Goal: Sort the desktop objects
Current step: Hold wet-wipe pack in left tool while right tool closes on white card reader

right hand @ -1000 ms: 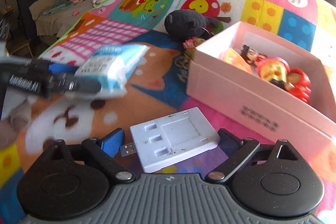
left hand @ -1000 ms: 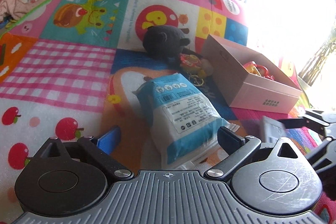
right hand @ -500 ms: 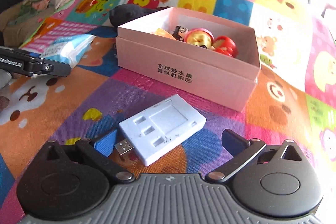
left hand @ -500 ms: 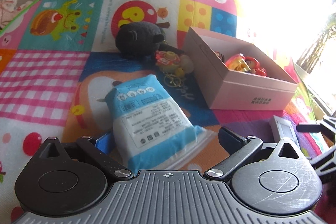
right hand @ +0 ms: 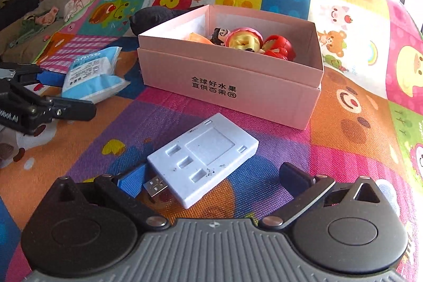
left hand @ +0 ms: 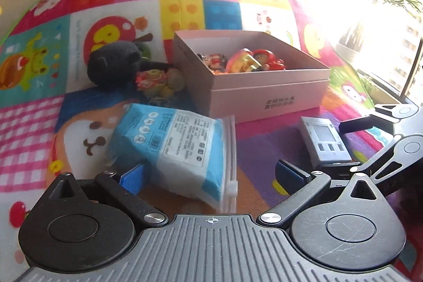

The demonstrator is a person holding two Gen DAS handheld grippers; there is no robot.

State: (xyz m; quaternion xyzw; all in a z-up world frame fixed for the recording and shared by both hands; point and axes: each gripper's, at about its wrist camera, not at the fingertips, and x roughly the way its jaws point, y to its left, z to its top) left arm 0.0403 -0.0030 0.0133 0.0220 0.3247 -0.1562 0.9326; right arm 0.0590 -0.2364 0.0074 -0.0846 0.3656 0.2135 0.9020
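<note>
Straddling the white USB hub (right hand: 203, 159), right gripper (right hand: 211, 176) spread wide
Its jaws have just finished opening around the hub, just before the pink box (right hand: 230, 86); left gripper (left hand: 208, 173), released, frames the tissue pack (left hand: 177, 149), so both grabs remain.

Left tool (left hand: 208, 173): black linkage arms, silver pivot screws, round black hubs, ribbed grey base with crosshair mark, blue finger pads (left hand: 132, 177). Right tool (right hand: 211, 176): same build; white lettering on black side of left tool.
</note>
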